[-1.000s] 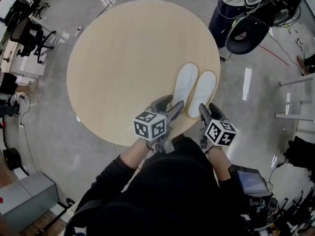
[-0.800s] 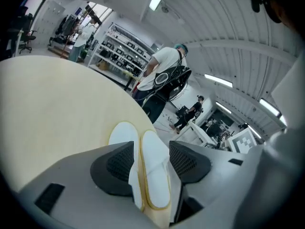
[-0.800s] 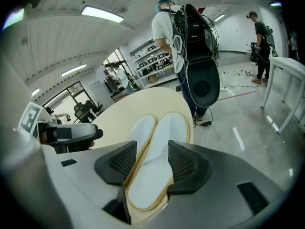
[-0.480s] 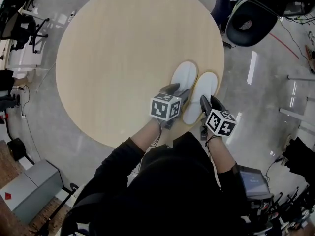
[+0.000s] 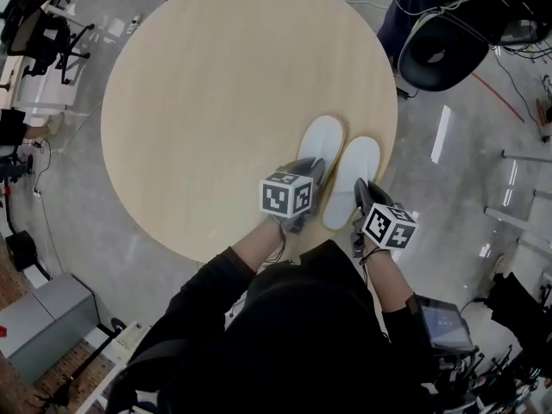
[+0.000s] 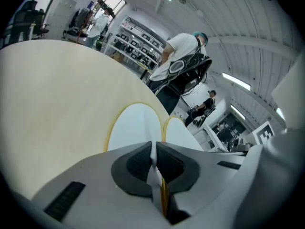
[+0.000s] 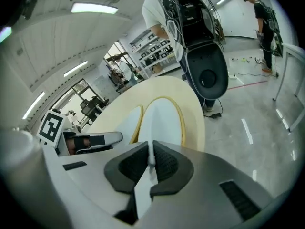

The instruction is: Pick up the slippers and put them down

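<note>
Two white slippers with yellow rims lie side by side near the front right edge of the round wooden table point(image 5: 198, 102). My left gripper point(image 5: 312, 179) is shut on the heel of the left slipper point(image 5: 321, 141); in the left gripper view its pads point(image 6: 143, 163) pinch the white fabric of that slipper point(image 6: 133, 128). My right gripper point(image 5: 360, 197) is at the heel of the right slipper point(image 5: 358, 166). Its jaws are closing, and the right gripper view shows the white heel edge of that slipper point(image 7: 164, 118) squeezed between the pads point(image 7: 164, 163). Both slippers rest on the table.
A black office chair point(image 5: 440, 50) stands on the floor past the table's right edge, with a person point(image 7: 162, 8) beside it. Cables trail over the grey floor. A grey cabinet point(image 5: 43, 326) sits at the lower left, and desk chairs point(image 5: 43, 33) at the upper left.
Both grippers have come forward and down onto the slippers' heels. Their jaws, open before, have closed on the heels. The slippers have stayed in place.
</note>
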